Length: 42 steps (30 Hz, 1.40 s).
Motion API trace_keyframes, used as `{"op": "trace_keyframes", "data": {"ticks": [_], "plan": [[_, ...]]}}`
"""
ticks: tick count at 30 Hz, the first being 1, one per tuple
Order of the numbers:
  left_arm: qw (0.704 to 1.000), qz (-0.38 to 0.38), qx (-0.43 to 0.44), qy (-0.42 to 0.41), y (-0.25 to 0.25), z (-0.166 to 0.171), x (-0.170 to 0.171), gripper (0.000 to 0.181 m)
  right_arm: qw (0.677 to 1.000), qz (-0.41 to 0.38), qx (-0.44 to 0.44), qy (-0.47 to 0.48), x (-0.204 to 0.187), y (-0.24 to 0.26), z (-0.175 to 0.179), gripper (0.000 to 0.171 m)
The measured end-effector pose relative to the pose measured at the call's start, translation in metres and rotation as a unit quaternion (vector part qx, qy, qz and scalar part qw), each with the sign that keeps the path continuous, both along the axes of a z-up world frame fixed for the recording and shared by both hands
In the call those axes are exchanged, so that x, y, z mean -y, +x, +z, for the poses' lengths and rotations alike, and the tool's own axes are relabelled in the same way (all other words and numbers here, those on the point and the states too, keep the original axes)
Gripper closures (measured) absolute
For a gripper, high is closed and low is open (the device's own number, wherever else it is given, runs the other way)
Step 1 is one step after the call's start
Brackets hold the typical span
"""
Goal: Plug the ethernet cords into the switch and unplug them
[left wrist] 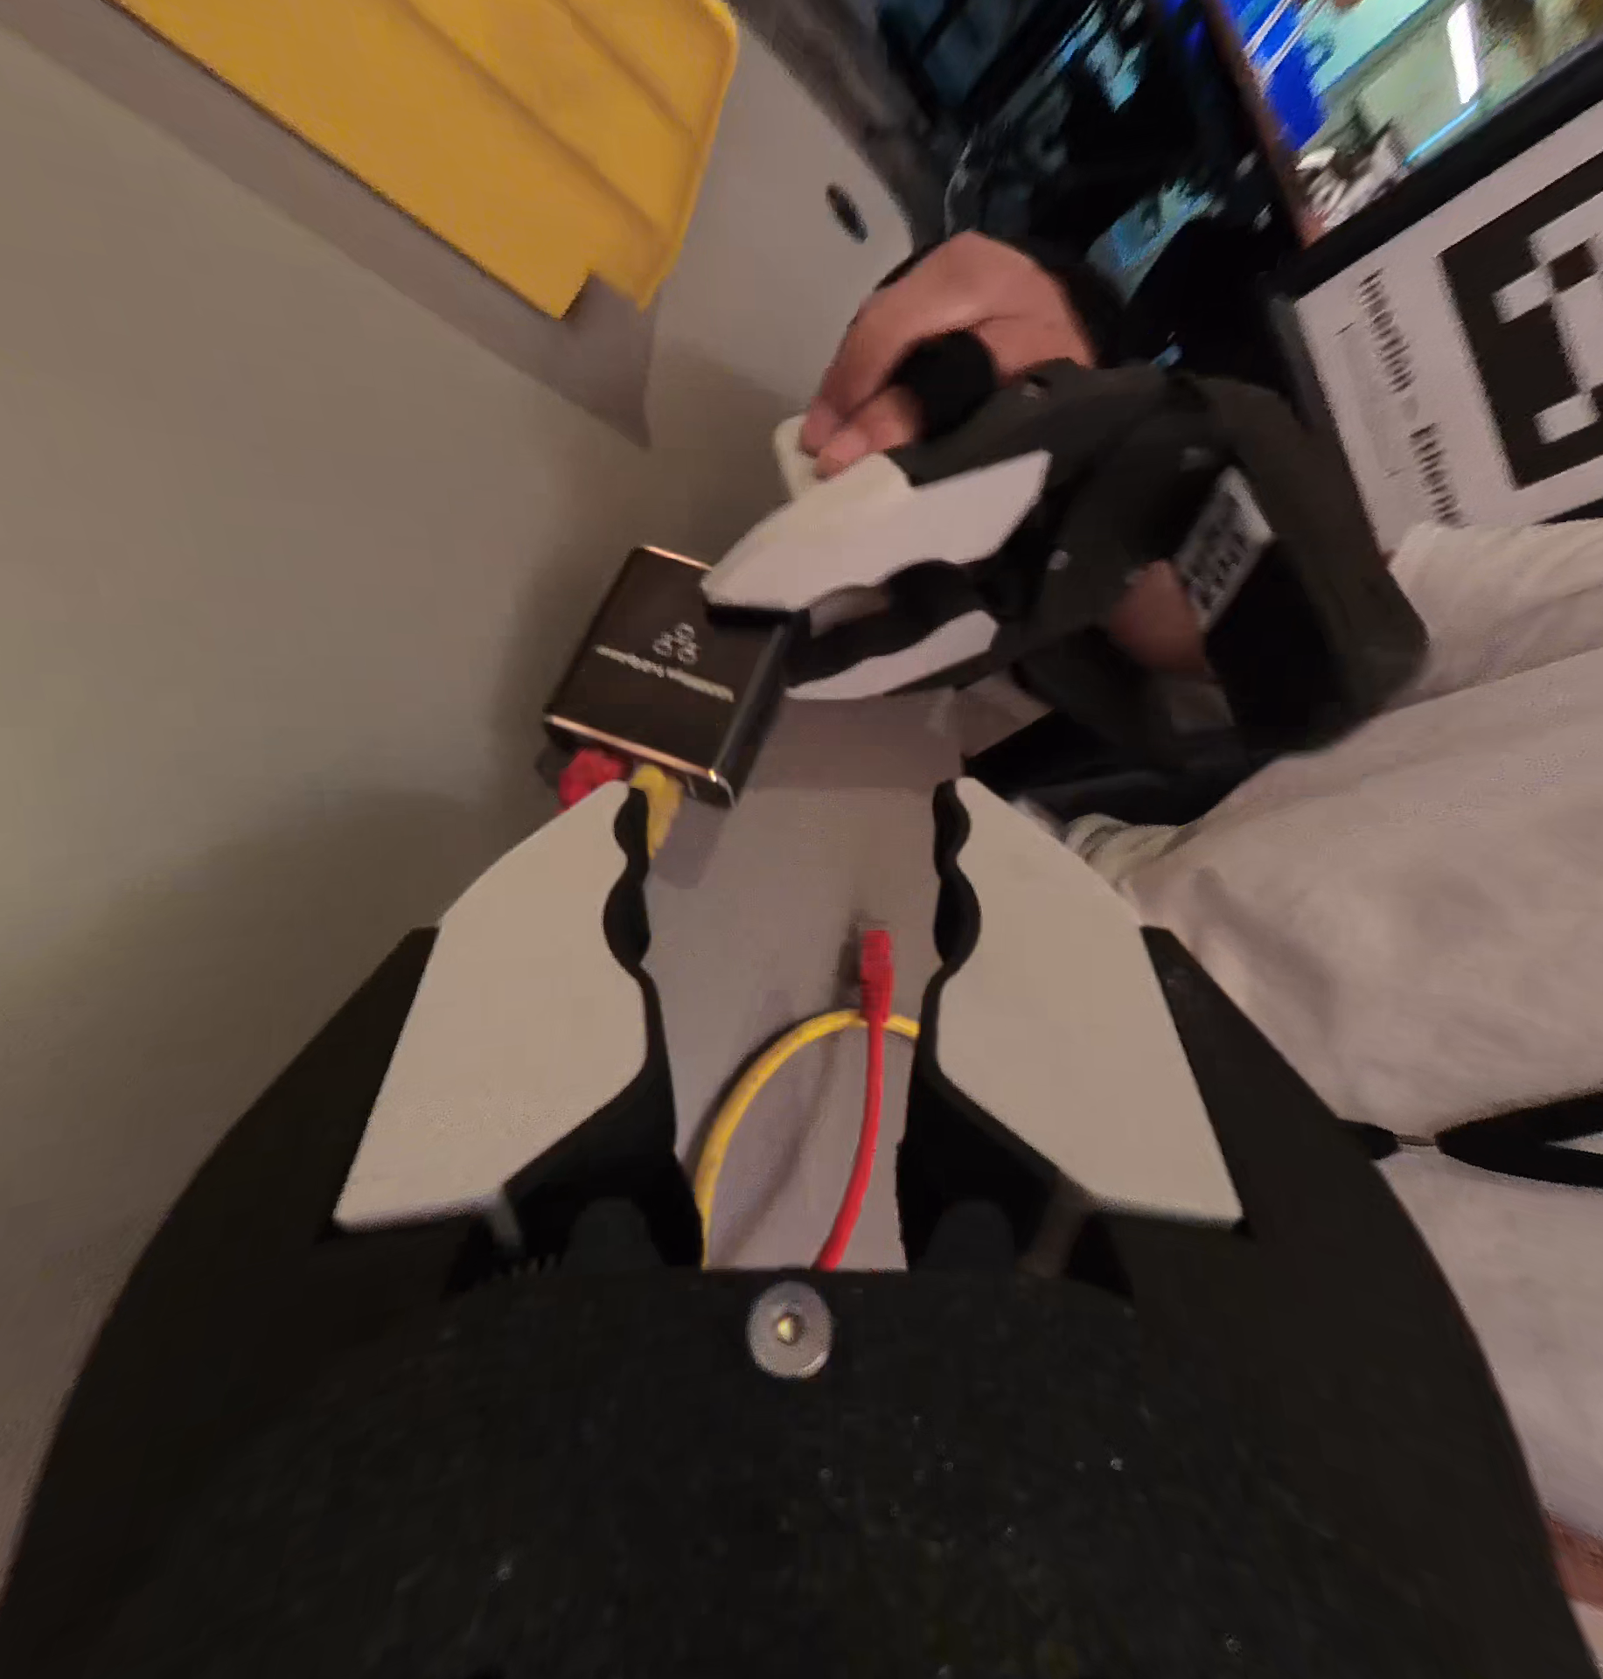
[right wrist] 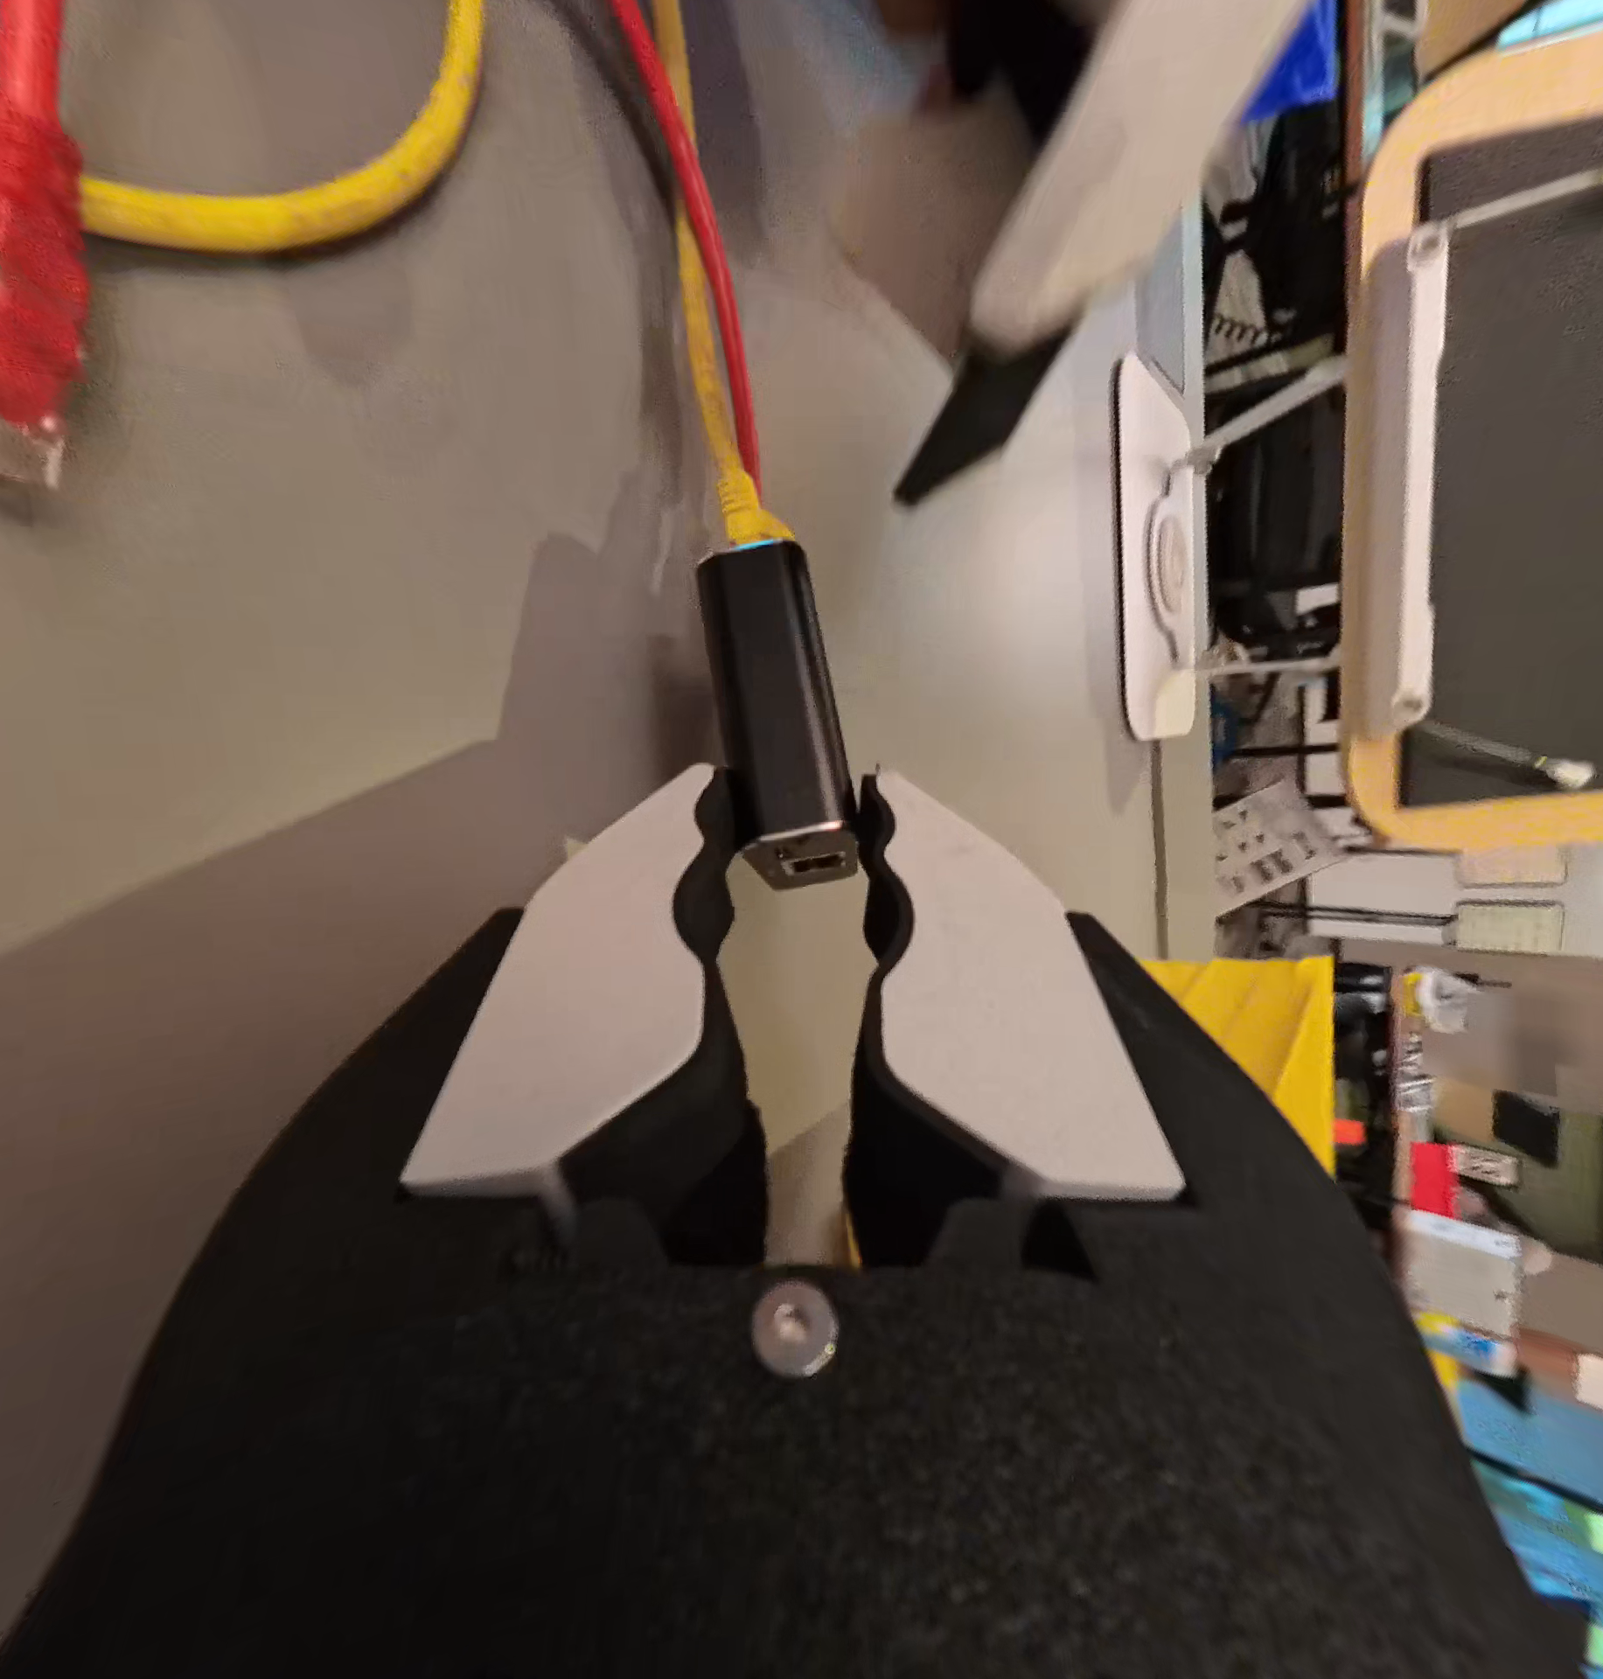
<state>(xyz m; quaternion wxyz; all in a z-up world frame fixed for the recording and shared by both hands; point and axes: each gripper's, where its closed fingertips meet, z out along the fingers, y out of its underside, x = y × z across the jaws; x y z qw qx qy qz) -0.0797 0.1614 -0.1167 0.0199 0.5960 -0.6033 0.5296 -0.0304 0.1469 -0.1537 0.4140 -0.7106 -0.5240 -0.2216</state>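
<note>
- Right now the right gripper [right wrist: 796,799] pinches the near end of the small black switch [right wrist: 775,700], its two fingers pressed against the box's sides, so the switch sticks out straight ahead of its tips.
- Seen from the left wrist view, the same switch [left wrist: 666,672] sits just beyond the left gripper [left wrist: 784,799], whose fingers are spread wide with nothing between them.
- Two connectors sit in the switch's far face, the one turned toward the left gripper: a yellow plug [left wrist: 657,799] just off its left fingertip, and a red plug [left wrist: 588,772] beside it.
- So the plugging-in half looks done, as far as I can judge; both seem seated, though blur hides how deep.
- A free red plug [left wrist: 875,968] lies on the grey table [left wrist: 234,636] between the open fingers, near their base, crossing a loop of yellow cord [left wrist: 761,1081]; I cannot tell which cord's other end it is.
- What is left, I'd say, is the unplugging: the open left gripper seems lined up for the yellow plug.
</note>
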Motion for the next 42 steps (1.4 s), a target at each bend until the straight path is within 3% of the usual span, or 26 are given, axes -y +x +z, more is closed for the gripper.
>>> {"op": "trace_keyframes", "data": {"ticks": [1, 5, 9, 13, 15, 17, 21, 24, 27, 30, 32, 36, 39, 42], "plan": [[1.000, 0.007, 0.008, -0.007, -0.005, 0.005, -0.003, 0.121, 1.000, -0.006, -0.024, -0.002, 0.000, 0.004, 0.002, 0.145], [0.996, 0.056, 0.063, -0.007, -0.018, 0.033, -0.018, 0.126, 0.990, 0.015, -0.130, 0.061, 0.002, 0.007, 0.039, 0.145], [0.973, 0.104, 0.206, -0.025, -0.034, 0.118, -0.028, 0.127, 0.972, 0.041, -0.214, 0.090, 0.014, 0.008, 0.071, 0.145], [0.926, 0.177, 0.333, -0.019, -0.066, 0.190, -0.060, 0.132, 0.929, 0.079, -0.343, 0.116, 0.031, 0.003, 0.121, 0.146], [0.915, 0.210, 0.343, -0.009, -0.070, 0.190, -0.076, 0.139, 0.888, 0.108, -0.435, 0.104, 0.039, -0.001, 0.143, 0.146], [0.925, 0.196, 0.325, -0.023, -0.059, 0.170, -0.070, 0.138, 0.832, 0.138, -0.530, 0.088, 0.043, -0.005, 0.160, 0.146], [0.948, 0.068, 0.307, -0.053, -0.023, 0.128, -0.004, 0.130, 0.714, 0.187, -0.675, 0.016, 0.042, -0.022, 0.169, 0.146], [0.940, 0.031, 0.339, -0.029, -0.001, 0.114, 0.034, 0.129, 0.656, 0.191, -0.730, -0.017, 0.034, -0.032, 0.166, 0.146], [0.919, 0.067, 0.388, 0.015, 0.012, 0.122, 0.039, 0.128, 0.627, 0.181, -0.757, -0.036, 0.024, -0.035, 0.158, 0.146], [0.913, 0.075, 0.396, 0.056, 0.018, 0.124, 0.037, 0.157, 0.643, 0.165, -0.747, -0.043, 0.018, -0.038, 0.146, 0.146], [0.916, 0.070, 0.387, 0.082, 0.020, 0.118, 0.035, 0.157, 0.650, 0.159, -0.741, -0.048, 0.016, -0.035, 0.141, 0.146], [0.914, 0.031, 0.370, 0.163, 0.013, 0.103, 0.022, 0.157, 0.752, 0.139, -0.644, -0.018, 0.020, -0.021, 0.145, 0.136], [0.906, 0.004, 0.363, 0.217, 0.005, 0.090, 0.013, 0.157, 0.833, 0.146, -0.534, 0.017, 0.032, 0.004, 0.159, 0.143], [0.892, -0.029, 0.381, 0.241, 0.004, 0.079, 0.019, 0.157, 0.862, 0.171, -0.476, -0.008, 0.033, -0.005, 0.156, 0.141]]}}
